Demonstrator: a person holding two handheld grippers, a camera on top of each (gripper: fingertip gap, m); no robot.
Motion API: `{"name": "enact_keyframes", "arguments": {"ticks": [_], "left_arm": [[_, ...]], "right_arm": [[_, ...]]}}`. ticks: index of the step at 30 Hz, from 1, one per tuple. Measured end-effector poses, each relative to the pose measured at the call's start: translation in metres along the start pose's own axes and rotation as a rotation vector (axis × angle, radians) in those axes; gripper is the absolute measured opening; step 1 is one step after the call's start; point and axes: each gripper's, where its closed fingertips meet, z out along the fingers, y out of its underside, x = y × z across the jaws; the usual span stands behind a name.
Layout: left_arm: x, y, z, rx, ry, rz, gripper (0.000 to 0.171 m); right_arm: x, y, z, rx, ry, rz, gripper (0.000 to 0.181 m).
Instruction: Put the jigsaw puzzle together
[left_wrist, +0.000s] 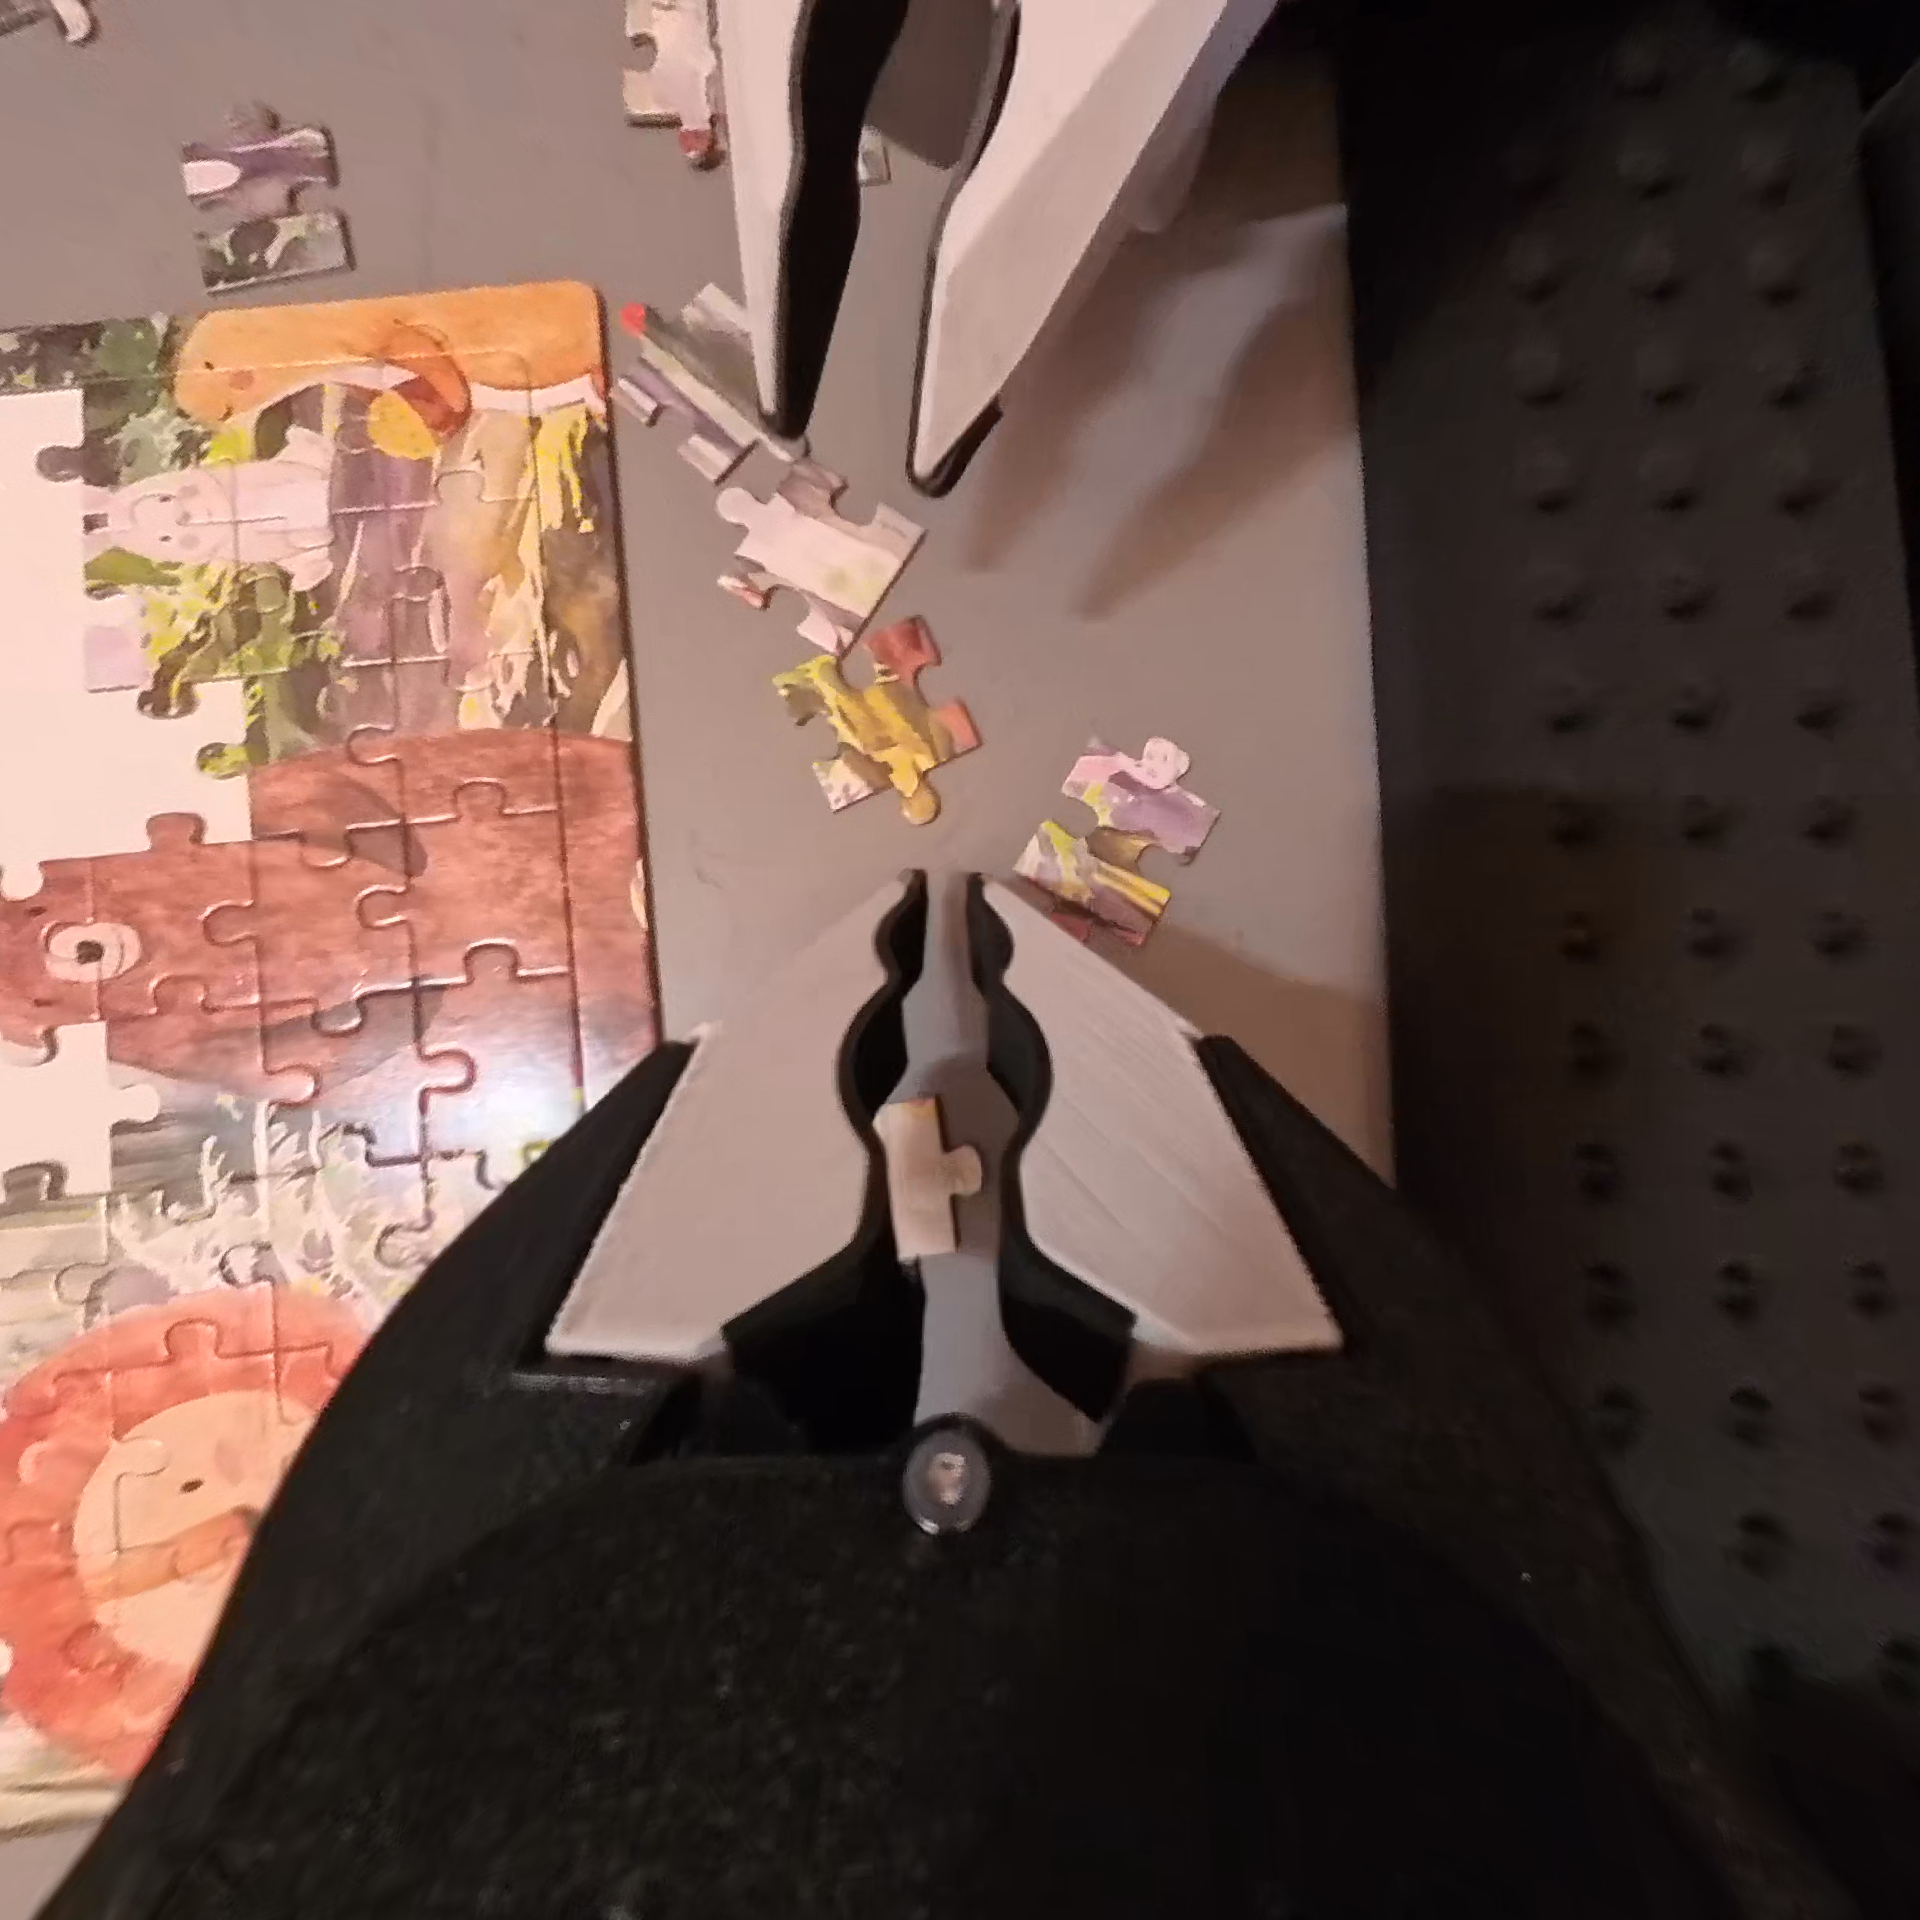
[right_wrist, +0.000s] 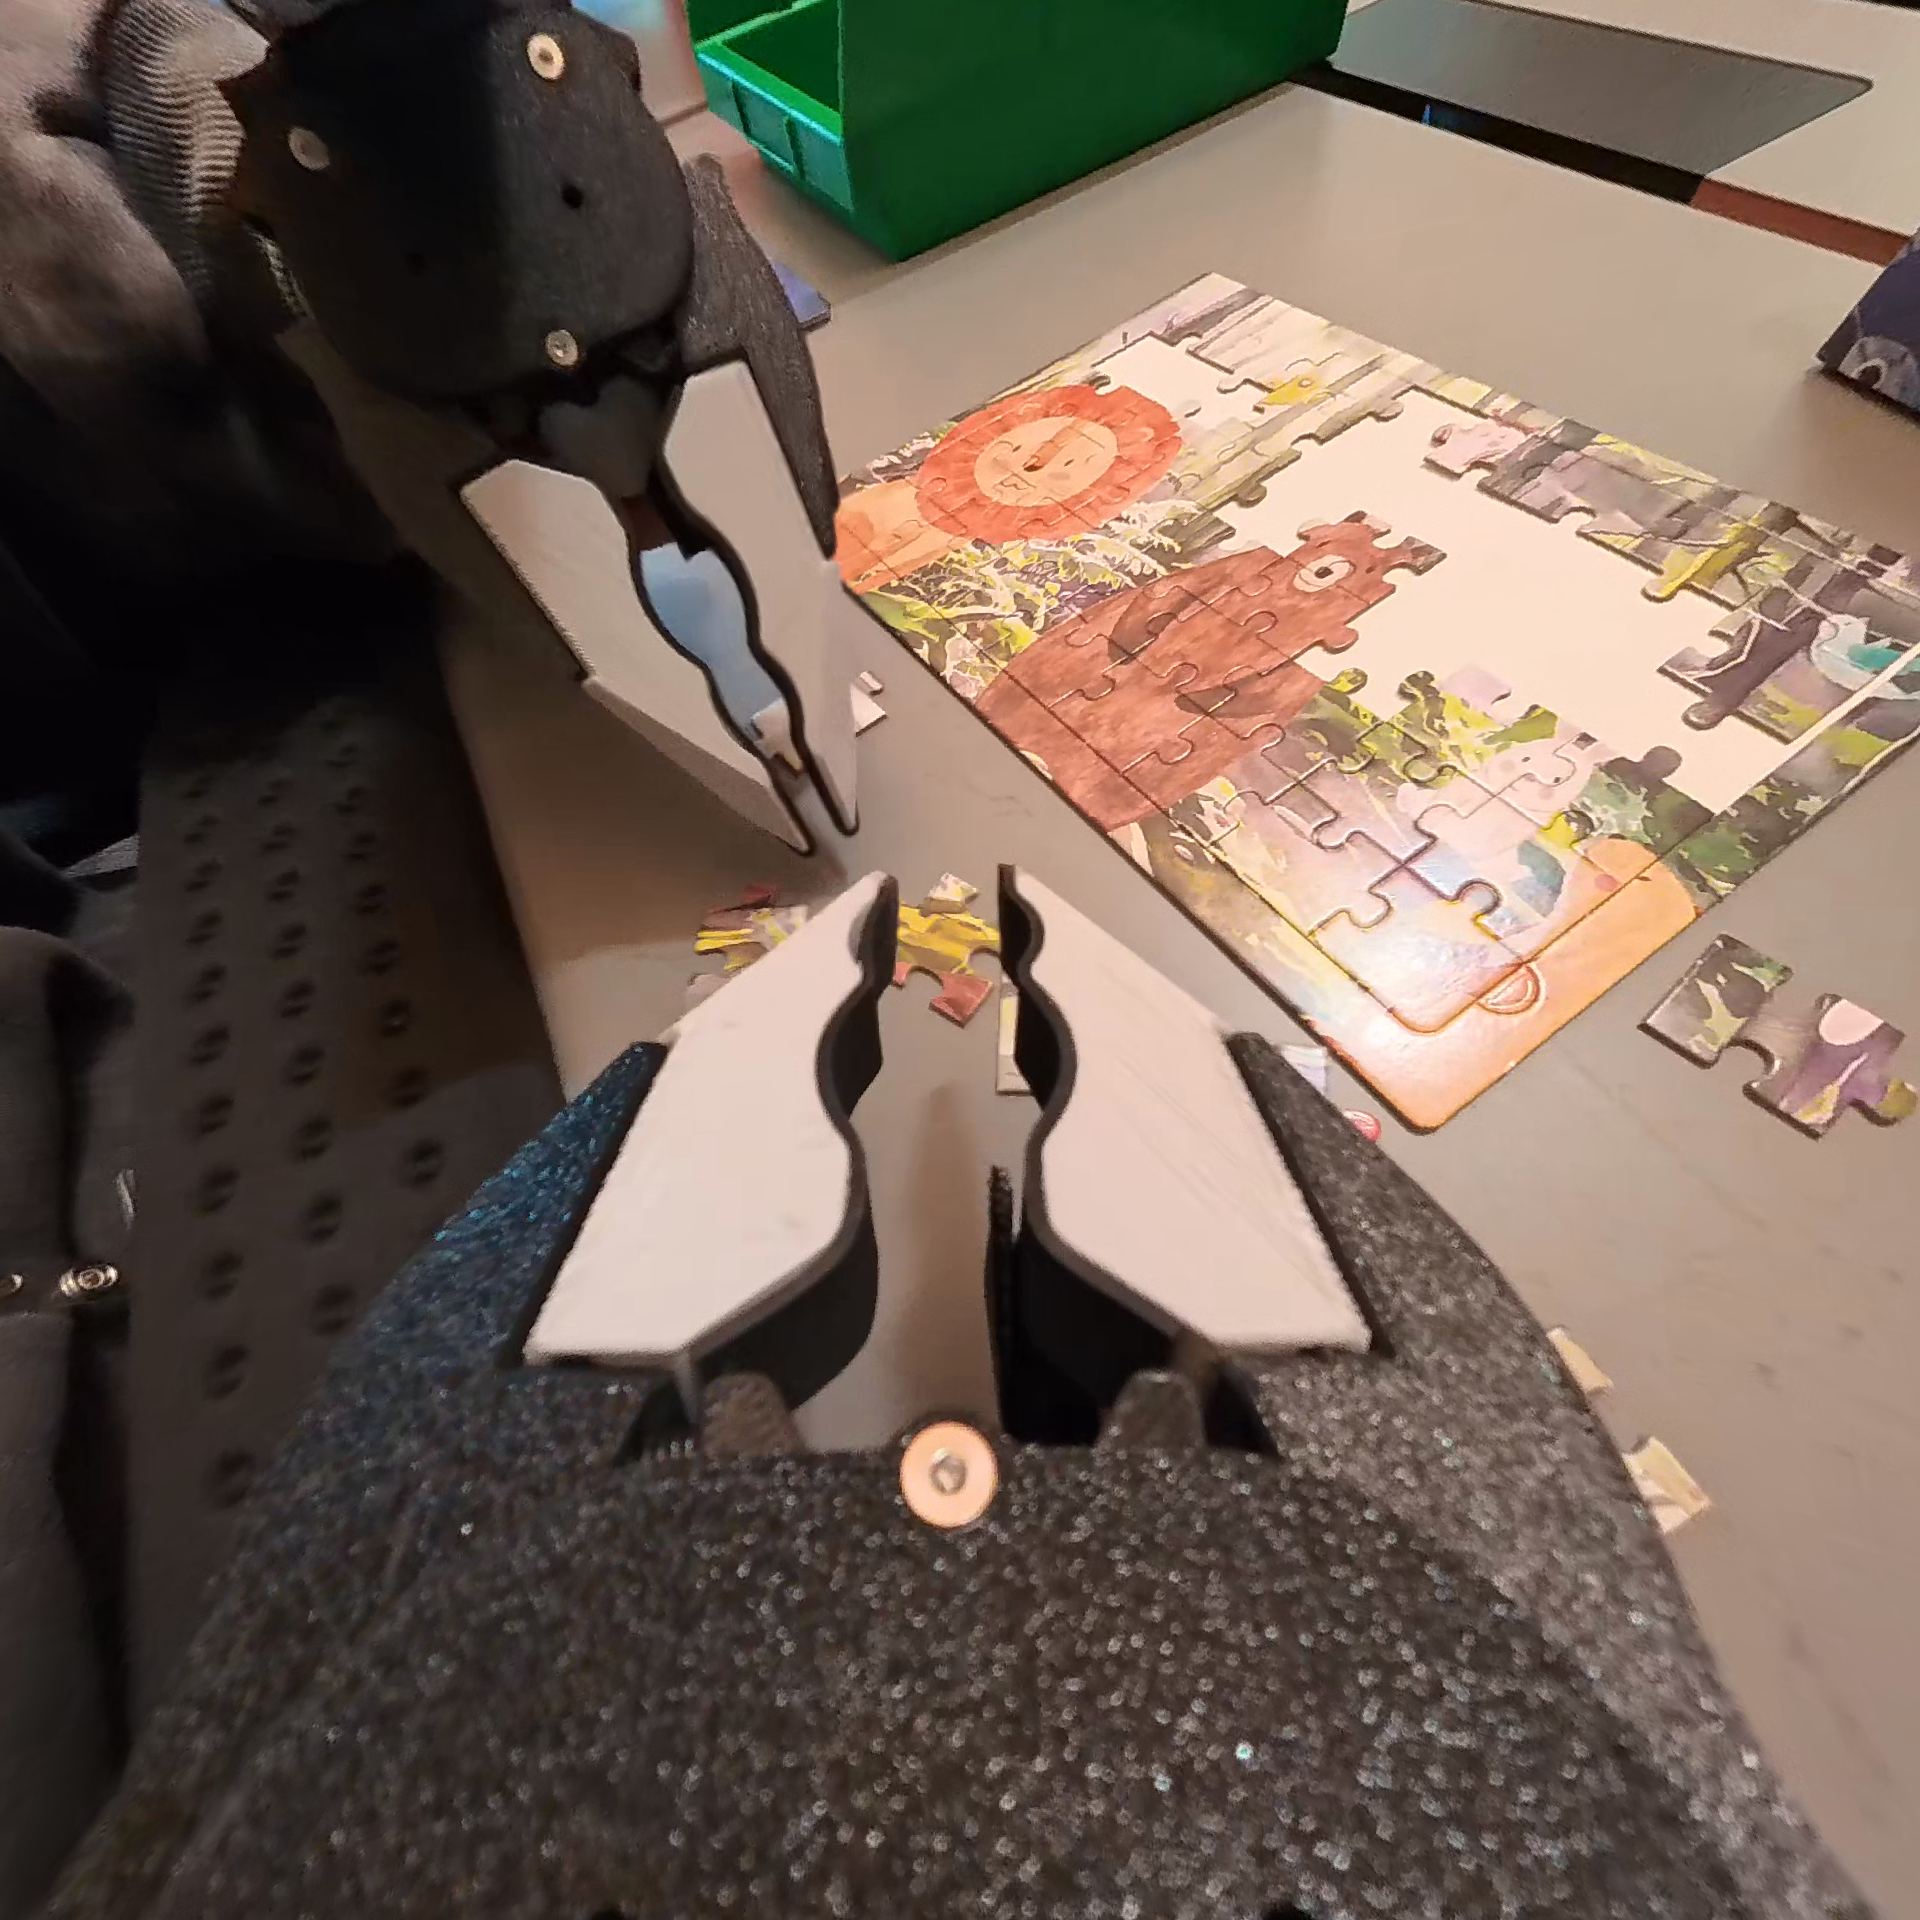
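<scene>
The partly built animal jigsaw (left_wrist: 436, 831) lies in its orange-edged tray on the grey table, with white gaps in the middle; it also shows in the right wrist view (right_wrist: 1195, 665). Loose pieces lie beside it: a pale purple one (left_wrist: 821, 561), a yellow and red one (left_wrist: 883, 727) and a purple pair (left_wrist: 1122, 842). My left gripper (left_wrist: 945, 883) points down at the table with its tips almost together and nothing between them. A pale piece (left_wrist: 928, 1174) shows through the gap farther back. My right gripper (right_wrist: 948, 883) is open above the yellow piece (right_wrist: 940, 940).
The table edge runs close to the loose pieces, with a dark perforated surface (left_wrist: 1662, 831) beyond it. A green bin (right_wrist: 987, 125) stands behind the puzzle. Two joined dark pieces (right_wrist: 1777, 1049) lie to the puzzle's right. More pieces (left_wrist: 265, 197) lie past the tray's end. Across from one pair of fingers to the other is roughly 7 cm. Between my left fingertips and the yellow piece (right_wrist: 940, 940) there is roughly 4 cm. The left camera catches it too, in the left wrist view (left_wrist: 885, 722). The partly built animal jigsaw (left_wrist: 436, 831) is about equally far from each gripper, around 10 cm.
</scene>
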Motion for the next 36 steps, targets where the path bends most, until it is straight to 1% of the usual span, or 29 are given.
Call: {"name": "enact_keyframes", "arguments": {"ticks": [2,5,7,11,14,18,22,24,26,28,36], "left_arm": [[0.000,0.003,-0.003,-0.006,0.006,-0.004,0.012],[0.008,0.013,-0.002,-0.067,0.053,0.104,0.012],[0.017,0.014,-0.001,-0.097,0.120,0.163,0.012],[0.029,0.013,0.003,-0.120,0.224,0.199,0.014],[0.027,0.013,0.007,-0.118,0.213,0.244,0.011],[0.026,0.013,0.007,-0.152,0.203,0.266,0.010],[0.026,0.014,0.007,-0.177,0.256,0.251,0.009],[0.026,0.014,0.007,-0.212,0.278,0.290,0.008],[0.026,0.014,0.007,-0.237,0.274,0.329,0.008],[0.026,0.013,0.007,-0.232,0.254,0.340,0.008],[0.020,0.015,0.003,-0.142,0.137,0.264,0.007]], "right_arm": [[0.001,0.001,0.000,-0.001,-0.001,0.006,0.019],[-0.001,0.003,0.002,-0.013,-0.008,0.003,0.019],[-0.003,0.006,0.004,-0.033,-0.015,-0.003,0.019],[-0.004,0.007,0.005,-0.042,-0.009,-0.021,0.019],[-0.003,0.009,0.006,-0.051,-0.012,-0.010,0.019],[-0.004,0.013,0.009,-0.077,-0.022,-0.016,0.019],[-0.007,0.017,0.012,-0.099,-0.029,-0.025,0.019],[-0.007,0.018,0.012,-0.103,-0.028,-0.028,0.019],[-0.006,0.017,0.012,-0.100,-0.023,-0.026,0.018],[-0.004,0.016,0.010,-0.092,-0.019,-0.021,0.018],[0.001,0.011,0.006,-0.061,-0.002,0.003,0.018]]}}
